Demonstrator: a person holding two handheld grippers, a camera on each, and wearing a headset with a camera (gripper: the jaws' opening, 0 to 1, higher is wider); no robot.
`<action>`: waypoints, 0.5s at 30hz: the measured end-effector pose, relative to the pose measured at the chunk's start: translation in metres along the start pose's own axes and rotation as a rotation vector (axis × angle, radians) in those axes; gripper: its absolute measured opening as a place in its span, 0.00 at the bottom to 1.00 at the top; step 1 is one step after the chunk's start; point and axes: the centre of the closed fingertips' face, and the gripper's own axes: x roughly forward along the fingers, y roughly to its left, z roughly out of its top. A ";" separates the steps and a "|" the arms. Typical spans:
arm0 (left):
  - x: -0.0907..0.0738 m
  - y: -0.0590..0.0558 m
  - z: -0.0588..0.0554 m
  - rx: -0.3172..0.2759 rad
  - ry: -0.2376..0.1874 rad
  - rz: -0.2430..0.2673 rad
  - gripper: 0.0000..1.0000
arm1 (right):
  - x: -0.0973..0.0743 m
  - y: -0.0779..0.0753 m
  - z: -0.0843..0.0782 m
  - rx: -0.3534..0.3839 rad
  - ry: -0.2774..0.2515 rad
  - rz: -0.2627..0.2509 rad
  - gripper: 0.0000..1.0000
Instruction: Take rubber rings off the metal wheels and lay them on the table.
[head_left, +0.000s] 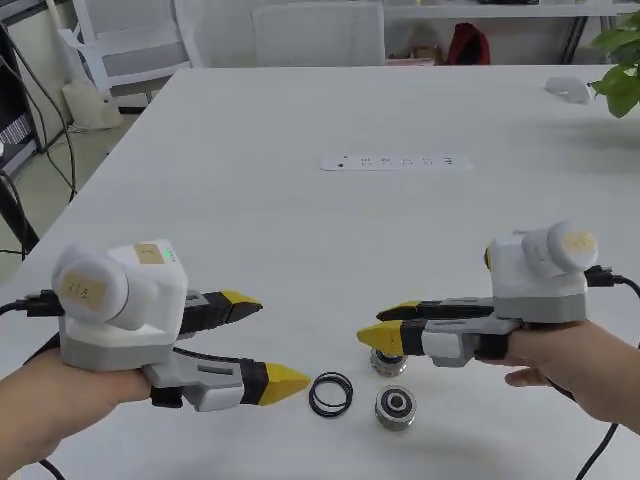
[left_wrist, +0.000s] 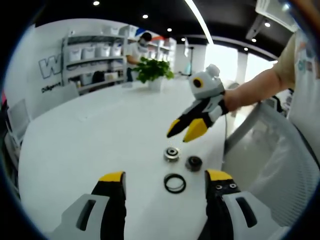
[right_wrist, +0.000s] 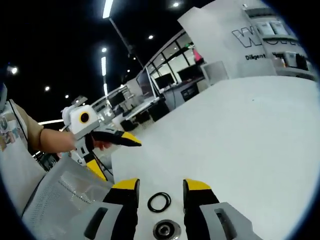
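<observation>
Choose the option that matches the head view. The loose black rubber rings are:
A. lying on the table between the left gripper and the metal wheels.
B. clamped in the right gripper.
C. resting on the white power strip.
A: the black rubber rings lie flat on the table, the left gripper on one side and the metal wheels on the other, with neither gripper touching them.

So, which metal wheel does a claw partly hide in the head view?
The farther wheel, behind the tips of the right claw; the nearer wheel shows whole.
</observation>
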 end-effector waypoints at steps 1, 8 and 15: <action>-0.001 -0.001 0.002 0.003 -0.002 0.001 0.66 | -0.003 0.000 0.001 -0.007 -0.004 -0.004 0.34; -0.003 -0.008 0.011 0.047 -0.003 -0.004 0.68 | -0.021 0.003 0.011 -0.065 -0.035 -0.028 0.39; -0.005 -0.014 0.014 0.059 -0.008 -0.008 0.71 | -0.038 0.009 0.011 -0.145 -0.027 -0.058 0.48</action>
